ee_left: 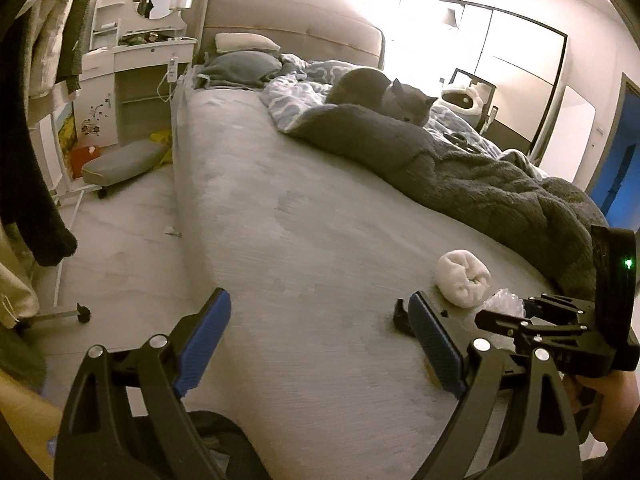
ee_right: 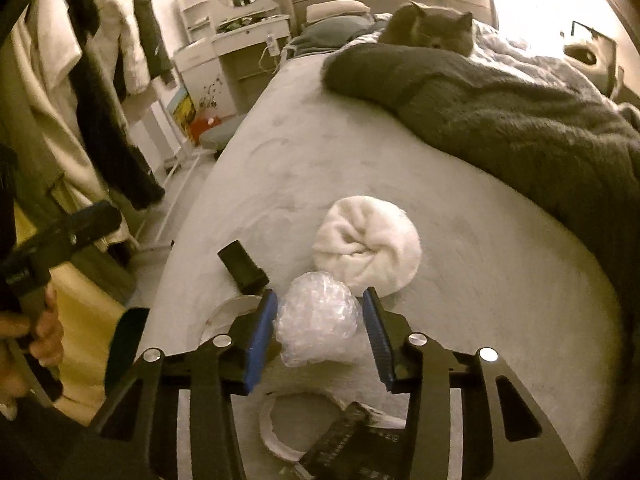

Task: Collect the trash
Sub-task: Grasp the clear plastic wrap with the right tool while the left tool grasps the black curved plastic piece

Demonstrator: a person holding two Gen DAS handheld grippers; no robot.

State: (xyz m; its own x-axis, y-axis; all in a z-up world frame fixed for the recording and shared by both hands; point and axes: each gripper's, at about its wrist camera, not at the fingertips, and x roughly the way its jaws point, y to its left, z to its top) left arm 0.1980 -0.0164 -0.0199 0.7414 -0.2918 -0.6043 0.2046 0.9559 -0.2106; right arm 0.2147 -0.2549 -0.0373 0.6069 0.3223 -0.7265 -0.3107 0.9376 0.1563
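On the bed (ee_right: 460, 264), the right gripper (ee_right: 320, 330) brackets a bubble-wrap wad (ee_right: 316, 320), pads not pressing; the left gripper (ee_left: 316, 344) gapes wide, farther left

A home bedroom: a bed (ee_left: 304, 208), a cat (ee_left: 384, 94) on rumpled blankets (ee_left: 480, 176), a vanity (ee_left: 140, 48).

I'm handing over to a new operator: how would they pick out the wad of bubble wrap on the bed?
Start at the bed, near corner, on the bare grey sheet. In front of the rolled white towel sits the bubble wrap, between the right gripper fingers. It alone is clear and bubbly; the small box beside it is black.
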